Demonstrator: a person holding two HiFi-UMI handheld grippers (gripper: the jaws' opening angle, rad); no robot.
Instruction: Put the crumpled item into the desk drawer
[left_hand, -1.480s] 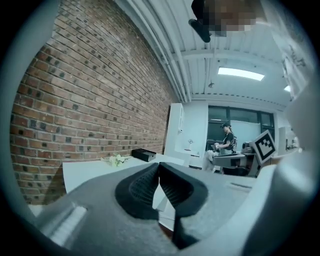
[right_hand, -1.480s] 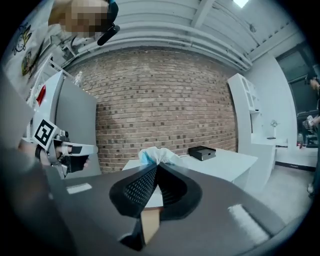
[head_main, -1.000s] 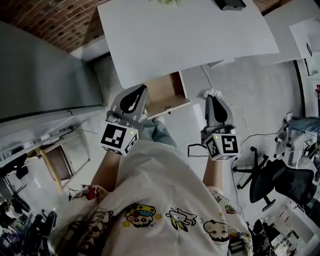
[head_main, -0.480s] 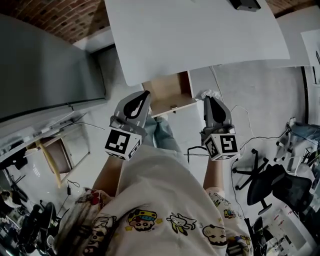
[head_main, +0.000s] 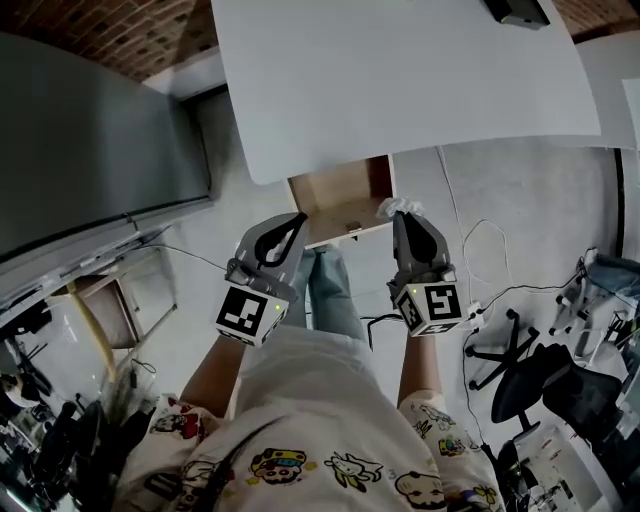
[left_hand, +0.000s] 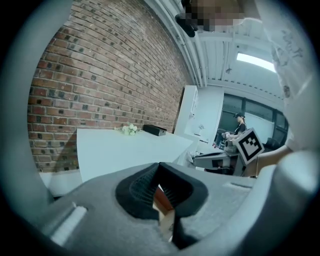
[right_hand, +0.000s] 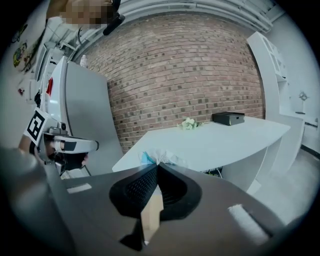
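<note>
Holding the crumpled white wad (head_main: 398, 206) pinched in the tips of our right tool (head_main: 402, 214), we are hovering it just beside the right front corner of the open drawer (head_main: 340, 195), which is sticking out from under the white counter (head_main: 400, 80). Our left tool (head_main: 297, 220) is hanging closed and empty, tips together, near the drawer's left front corner
</note>
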